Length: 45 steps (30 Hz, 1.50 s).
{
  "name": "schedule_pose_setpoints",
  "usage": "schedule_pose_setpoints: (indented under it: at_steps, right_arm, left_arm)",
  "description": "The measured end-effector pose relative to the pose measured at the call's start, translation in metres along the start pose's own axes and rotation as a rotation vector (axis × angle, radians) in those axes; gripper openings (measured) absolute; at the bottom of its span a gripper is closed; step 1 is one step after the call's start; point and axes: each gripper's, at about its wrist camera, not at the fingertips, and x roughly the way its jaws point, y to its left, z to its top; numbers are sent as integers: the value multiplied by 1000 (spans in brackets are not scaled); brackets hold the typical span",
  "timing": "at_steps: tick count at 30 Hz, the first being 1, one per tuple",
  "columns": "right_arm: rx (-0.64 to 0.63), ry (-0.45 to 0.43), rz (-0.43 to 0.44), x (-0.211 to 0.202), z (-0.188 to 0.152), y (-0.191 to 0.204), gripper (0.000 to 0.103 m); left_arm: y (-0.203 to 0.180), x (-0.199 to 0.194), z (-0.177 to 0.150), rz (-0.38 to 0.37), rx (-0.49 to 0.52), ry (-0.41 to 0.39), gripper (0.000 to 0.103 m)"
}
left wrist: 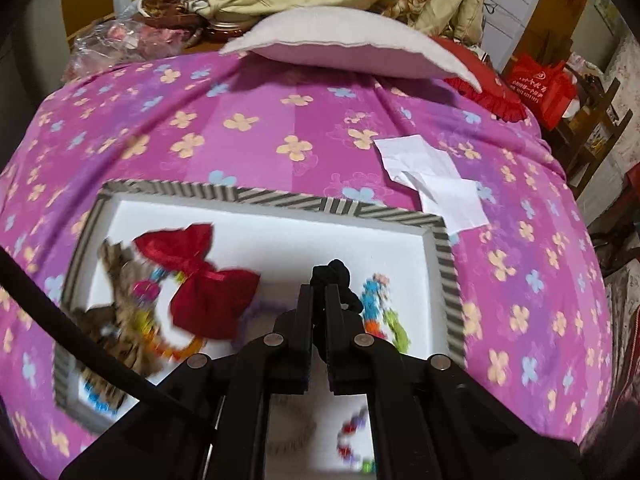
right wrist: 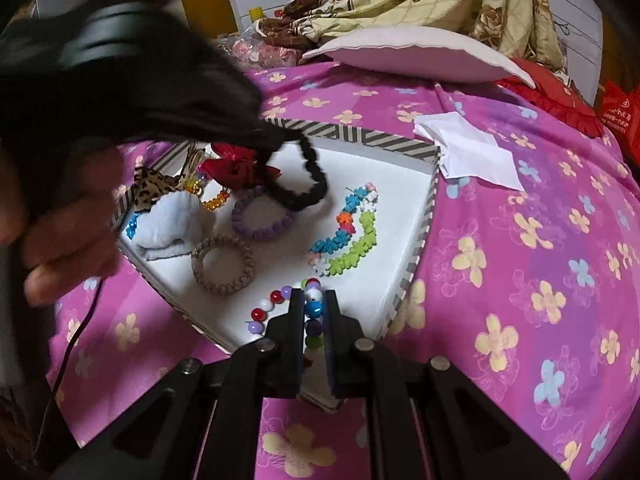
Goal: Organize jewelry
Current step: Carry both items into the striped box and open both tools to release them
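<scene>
Jewelry lying in white striped-rim tray [right wrist: 416,148] on bed. Left tongs [left wrist: 319,280] pinching soft, light black fabric scrunchie [right wrist: 308,176], dangling limp above tray. Right tongs [right wrist: 313,300] closing on hard, slippery multicoloured glass-bead bracelet [right wrist: 280,304]; best gripping across beads.

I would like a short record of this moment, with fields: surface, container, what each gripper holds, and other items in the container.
surface: pink flowered bedsheet
container: striped-rim white tray
left gripper: shut on black scrunchie, hanging over the tray
right gripper: shut on glass bead bracelet
also in tray: red bow, purple bracelet, brown hair tie, flower bead strand
</scene>
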Motion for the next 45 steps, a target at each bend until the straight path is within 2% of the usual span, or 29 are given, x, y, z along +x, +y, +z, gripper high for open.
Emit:
schedule_pose_setpoints:
  at_steps: [6,15,18,22,24,26,32,39,45]
  right_arm:
    - [-34,10,-15,4,-2,5,9]
    - [-42,27,-29,10,-8,7,9]
    - [-29,14,-30,7,-8,5,16]
    - [3,-7,-12,-1,-8,-1,27]
    - [10,-15,-15,-5,-9,-1,32]
    - [24,-29,-11,-12,-10,-1,36]
    - [51,-61,-17,-31,-12,-1,45]
    - [91,-82,-30,-44,-17,1,49]
    - [110,-85,-45,-46,-16,9,53]
  left_arm:
    - [7,29,9,44,-12,35,26]
    - [10,39,-1,62,-1,54,26]
    - [13,41,-2,76,-10,50,26]
    - [17,40,-6,76,-14,51,37]
    - [19,35,-8,65,-26,44,45]
    - [21,30,-9,57,-36,41,49]
    - [21,2,-21,72,-14,-8,50]
    - [32,-34,-46,127,-4,-72,50]
    - [47,-58,-71,165,-34,-93,50]
